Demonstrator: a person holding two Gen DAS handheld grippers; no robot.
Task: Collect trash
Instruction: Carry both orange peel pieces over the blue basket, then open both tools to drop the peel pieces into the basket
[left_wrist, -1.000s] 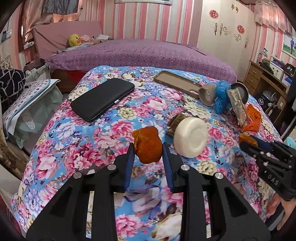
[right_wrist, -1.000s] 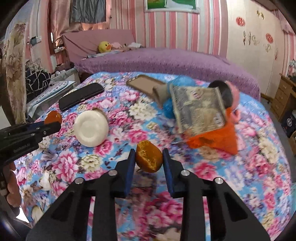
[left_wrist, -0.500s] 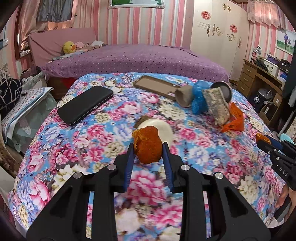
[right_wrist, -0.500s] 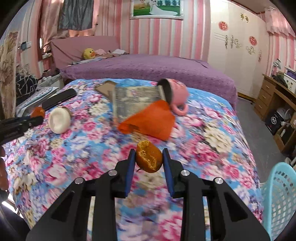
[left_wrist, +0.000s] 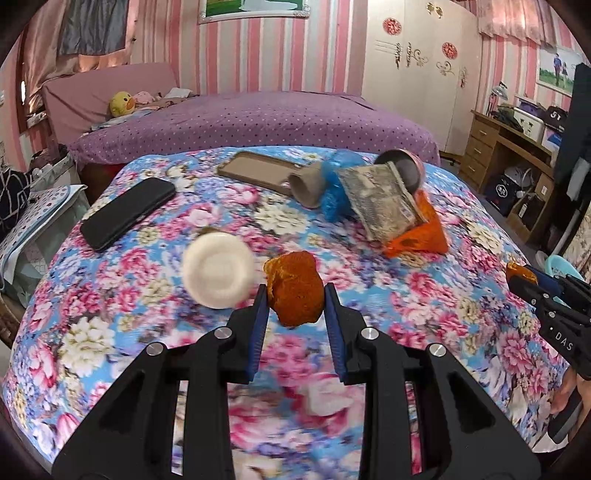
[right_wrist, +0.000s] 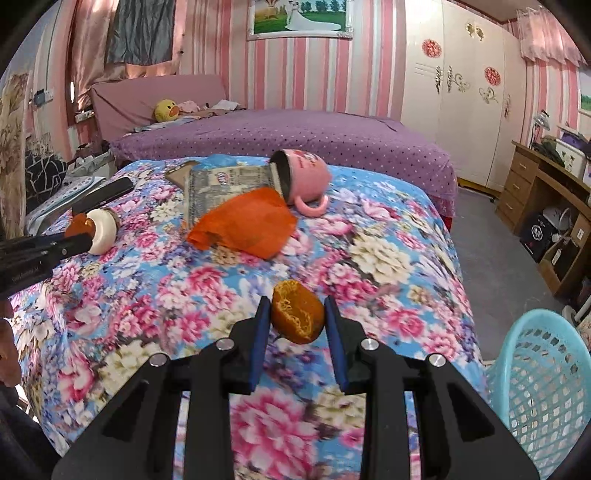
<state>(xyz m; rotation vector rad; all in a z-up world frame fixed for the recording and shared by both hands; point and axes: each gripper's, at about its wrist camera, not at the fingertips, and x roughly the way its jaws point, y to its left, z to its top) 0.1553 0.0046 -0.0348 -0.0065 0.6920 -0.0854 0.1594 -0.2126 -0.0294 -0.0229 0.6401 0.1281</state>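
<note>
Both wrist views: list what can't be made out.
- Blue basket, right wrist view: cut off by the frame edge; contents unseen.
- Pink mug: inside too dark to read.
- Brown object behind the white disc, left wrist view: mostly hidden.
- Floral cloth near the fingers: blurred.

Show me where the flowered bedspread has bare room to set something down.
Bare patches: the flowered bedspread's right side, between the tipped pink mug and the light-blue mesh basket; also the near strip ahead of the right tongs. Crowded: the far middle, where mug, orange wrapper, grey printed packet and round white lid cluster.
</note>
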